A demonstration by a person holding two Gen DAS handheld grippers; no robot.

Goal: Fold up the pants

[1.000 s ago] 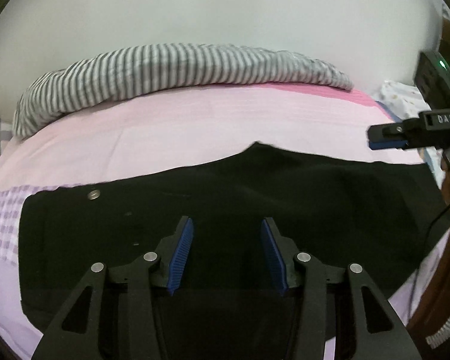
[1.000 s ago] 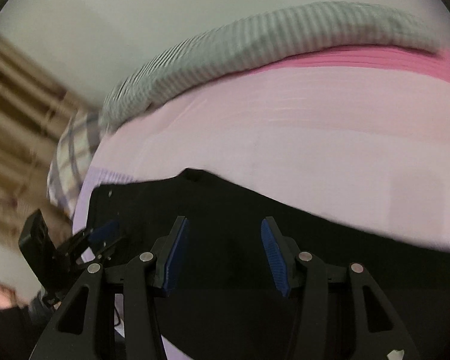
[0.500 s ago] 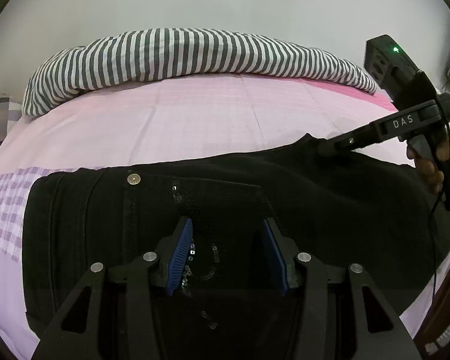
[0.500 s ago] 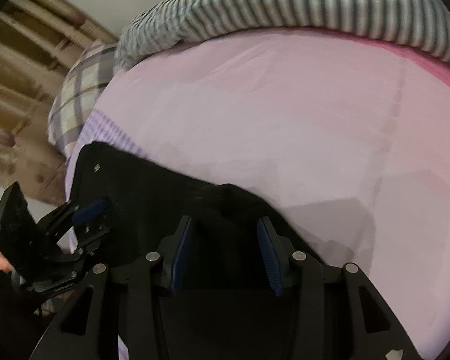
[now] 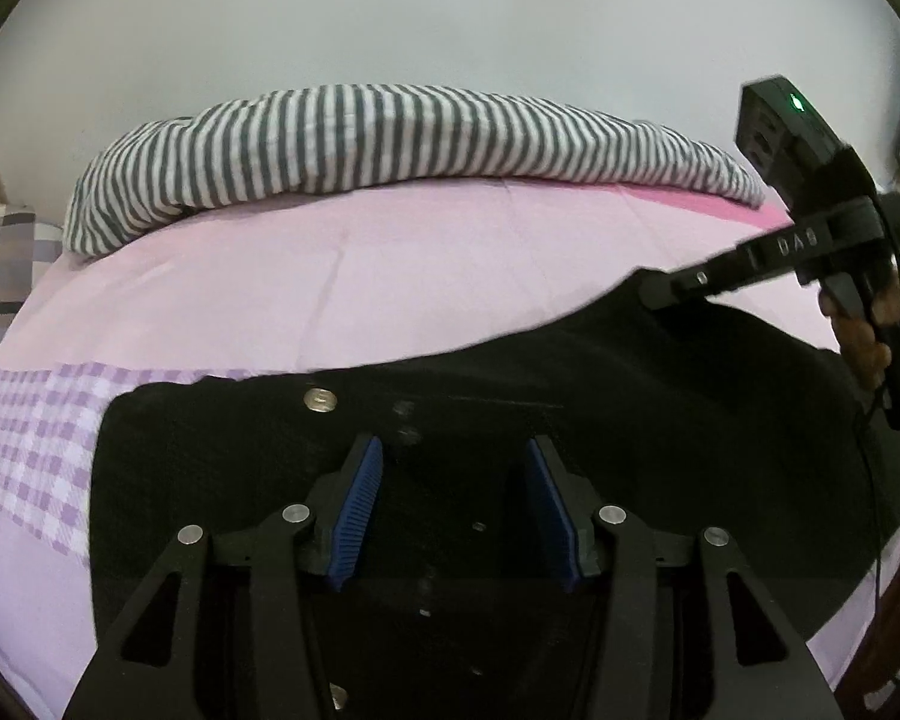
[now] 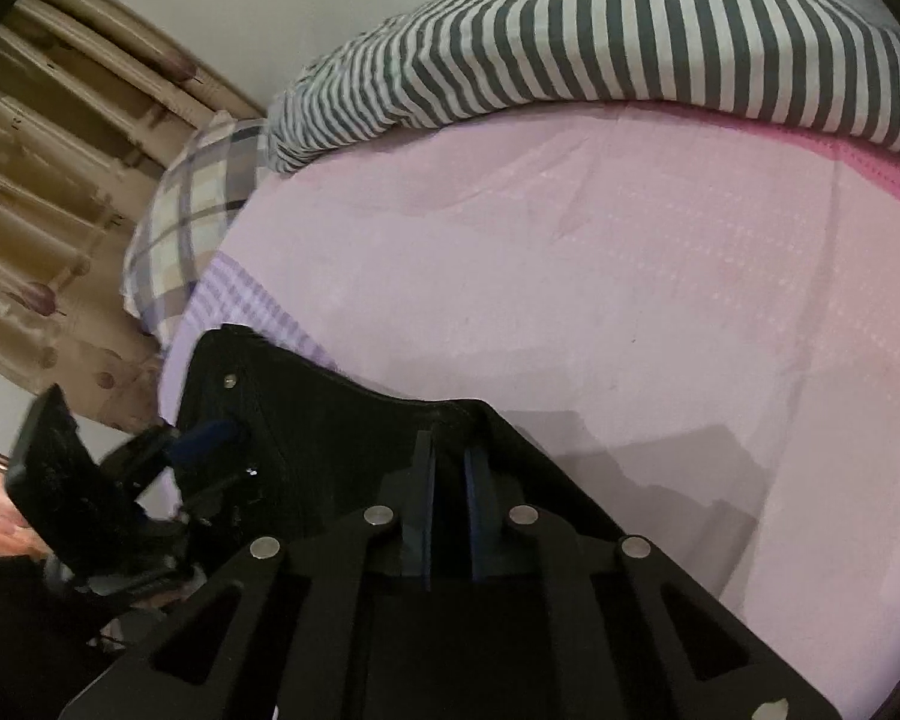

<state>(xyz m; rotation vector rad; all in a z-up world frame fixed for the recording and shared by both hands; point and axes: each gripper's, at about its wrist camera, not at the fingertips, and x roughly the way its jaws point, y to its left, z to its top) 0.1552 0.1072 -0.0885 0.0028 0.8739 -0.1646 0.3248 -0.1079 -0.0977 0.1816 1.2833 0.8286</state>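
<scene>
lying spread across the near part of a pink bed sheet (image 5: 390, 276), the black pants (image 5: 570, 408) occupy the foreground of both wrist views, with a silver button (image 5: 320, 401) showing near their left end. the left gripper (image 5: 453, 504) hovers above the dark fabric; its jaws stand wide apart, blue pads (image 5: 357, 510) facing each other across a broad gap, nothing held between them. the right gripper (image 6: 448, 474) has its jaws drawn nearly together, only a thin slot left between the pads, and a raised peak of the pants' far edge sits pinched in that slot. in the left wrist view the same gripper appears at the right as a black bar with a handle held in the person's hand (image 5: 864, 342), its tip meeting the lifted edge of the cloth, from which the fabric slopes down toward the sheet. a grey-and-white striped blanket (image 5: 390, 144) lies bunched along the far side of the bed against a pale wall (image 5: 450, 12). a plaid pillow (image 6: 192, 228) rests at the left end, beside a wooden headboard (image 6: 48, 180). a lilac checked strip of sheet (image 5: 36, 426) borders the pants on the left.
</scene>
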